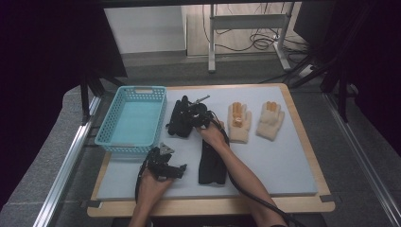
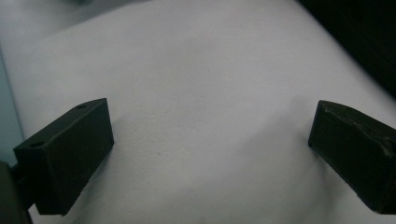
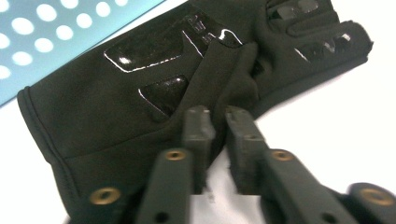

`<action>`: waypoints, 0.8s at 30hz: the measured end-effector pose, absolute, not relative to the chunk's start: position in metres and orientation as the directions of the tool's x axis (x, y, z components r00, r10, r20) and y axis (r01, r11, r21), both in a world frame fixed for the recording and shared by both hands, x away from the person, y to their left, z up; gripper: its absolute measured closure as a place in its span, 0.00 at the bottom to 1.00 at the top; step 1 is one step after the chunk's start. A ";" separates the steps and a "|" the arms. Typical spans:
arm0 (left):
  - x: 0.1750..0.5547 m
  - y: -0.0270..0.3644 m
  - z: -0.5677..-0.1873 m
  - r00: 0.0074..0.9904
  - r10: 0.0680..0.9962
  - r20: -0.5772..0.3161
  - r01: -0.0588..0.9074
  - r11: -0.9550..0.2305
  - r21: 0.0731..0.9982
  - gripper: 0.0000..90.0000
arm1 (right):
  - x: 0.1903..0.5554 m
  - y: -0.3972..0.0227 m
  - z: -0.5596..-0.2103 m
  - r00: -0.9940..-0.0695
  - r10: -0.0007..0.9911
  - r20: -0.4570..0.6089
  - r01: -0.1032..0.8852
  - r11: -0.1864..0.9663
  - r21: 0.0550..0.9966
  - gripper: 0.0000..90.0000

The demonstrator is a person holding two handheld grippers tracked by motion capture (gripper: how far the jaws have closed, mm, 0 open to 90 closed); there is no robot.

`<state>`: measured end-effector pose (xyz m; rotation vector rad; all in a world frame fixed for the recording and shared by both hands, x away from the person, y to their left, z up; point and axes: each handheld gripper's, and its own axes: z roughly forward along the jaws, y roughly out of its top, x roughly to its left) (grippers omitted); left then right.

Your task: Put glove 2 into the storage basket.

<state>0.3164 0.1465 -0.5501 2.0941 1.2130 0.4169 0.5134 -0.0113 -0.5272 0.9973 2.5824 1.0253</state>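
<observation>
Beside the basket, right tongs pinch a fold of the black glove; left tongs apart over bare bench.

My bench is a wooden table under a pale grey mat; grey carpet floor around; white wall behind; metal-legged desk with loose cables; sides dark.
</observation>
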 end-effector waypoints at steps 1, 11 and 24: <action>0.316 0.146 -0.550 0.516 0.855 -0.056 0.640 -0.341 0.689 0.00 | 0.514 -0.013 -0.527 -0.758 0.648 0.072 0.521 0.535 0.665 0.93; 0.316 0.147 -0.550 0.517 0.854 -0.054 0.639 -0.343 0.688 0.00 | 0.502 -0.040 -0.498 -0.764 0.639 0.092 0.502 0.498 0.707 0.95; 0.316 0.147 -0.550 0.517 0.854 -0.054 0.638 -0.342 0.690 0.01 | 0.485 -0.103 -0.436 -0.740 0.672 -0.019 0.439 0.504 0.744 0.95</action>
